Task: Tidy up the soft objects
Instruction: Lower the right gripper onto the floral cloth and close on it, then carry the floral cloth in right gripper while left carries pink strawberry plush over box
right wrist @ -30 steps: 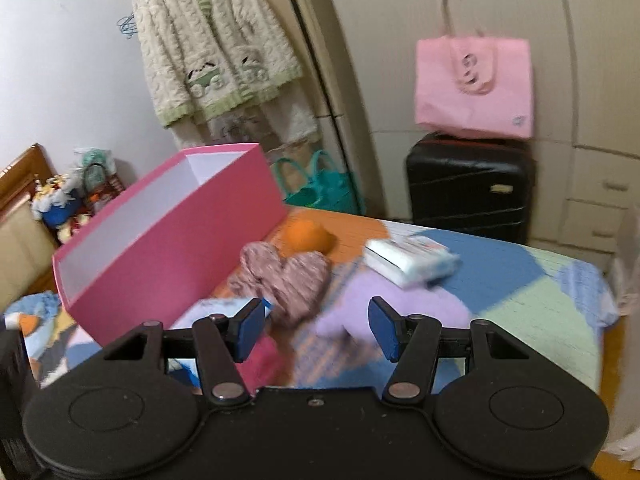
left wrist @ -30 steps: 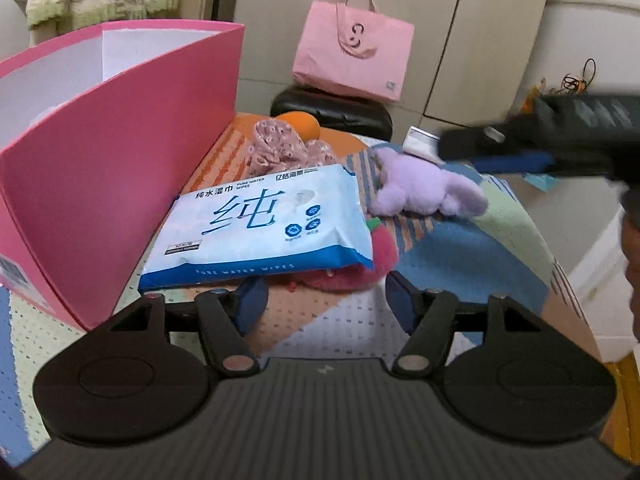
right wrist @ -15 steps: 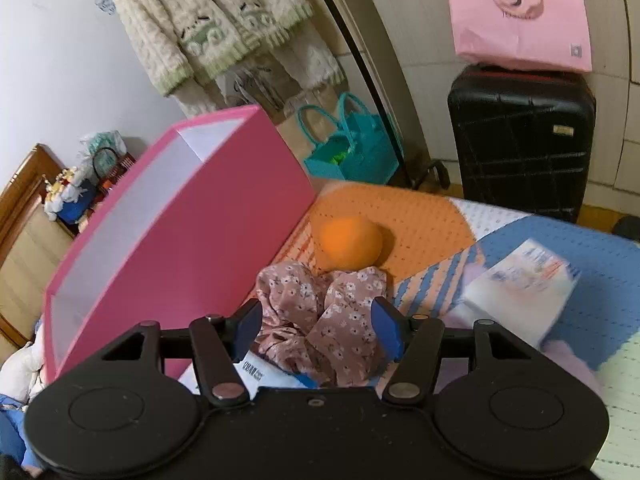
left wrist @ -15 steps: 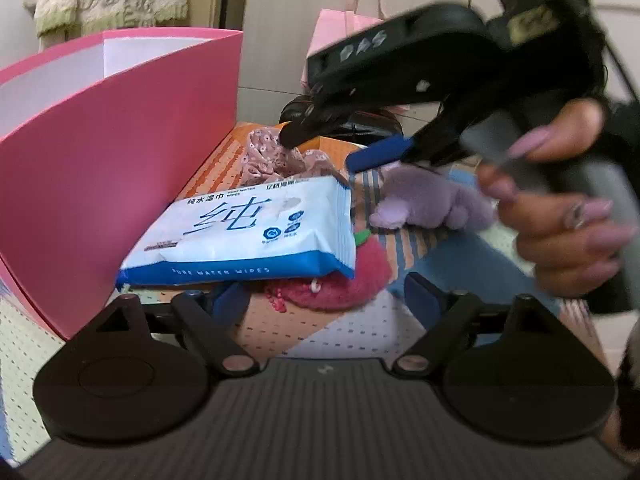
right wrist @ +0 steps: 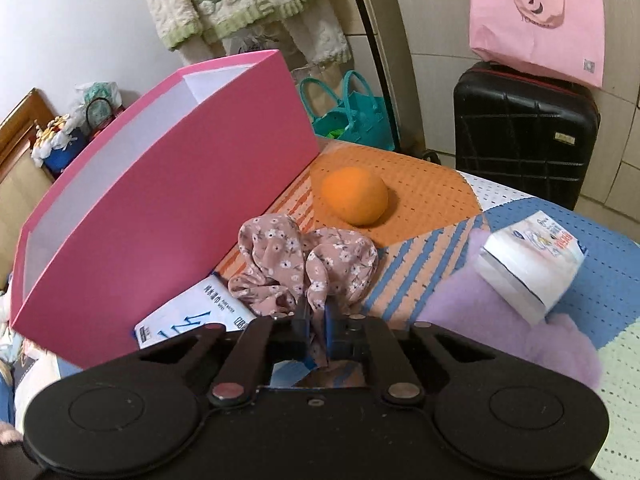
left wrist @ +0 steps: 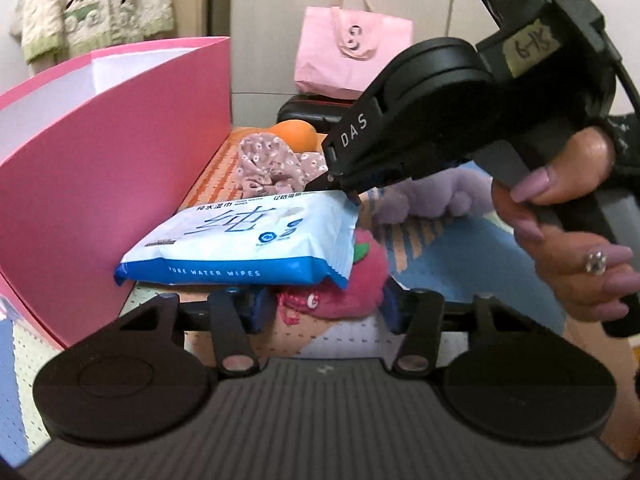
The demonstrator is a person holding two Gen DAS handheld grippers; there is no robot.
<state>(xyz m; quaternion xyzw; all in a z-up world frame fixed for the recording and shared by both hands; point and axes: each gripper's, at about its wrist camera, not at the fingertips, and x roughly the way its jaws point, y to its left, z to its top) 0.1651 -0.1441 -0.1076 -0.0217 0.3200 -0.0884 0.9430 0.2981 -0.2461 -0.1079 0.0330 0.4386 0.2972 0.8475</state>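
A blue-and-white pack of wet wipes [left wrist: 248, 244] lies partly on a red strawberry plush [left wrist: 340, 284] beside a big pink box [left wrist: 100, 176]. My right gripper [right wrist: 316, 320] is shut on the near edge of a pink floral cloth [right wrist: 304, 264], close to the pack's far corner [right wrist: 192, 320]. In the left wrist view the right gripper [left wrist: 348, 192] comes in from the right over that corner. My left gripper [left wrist: 324, 308] is open, its fingers on either side of the strawberry plush, under the pack's near edge. A purple plush [right wrist: 492, 312] lies to the right.
An orange ball [right wrist: 356, 196] sits behind the floral cloth. A small white tissue pack [right wrist: 532, 260] rests on the purple plush. The pink box [right wrist: 168, 200] stands open along the left. A black suitcase [right wrist: 524, 132] with a pink bag [right wrist: 536, 20] stands behind the patchwork-covered surface [right wrist: 432, 188].
My right gripper has swung down over the table and shut on the floral cloth. My left gripper has moved forward to the strawberry plush, still open.
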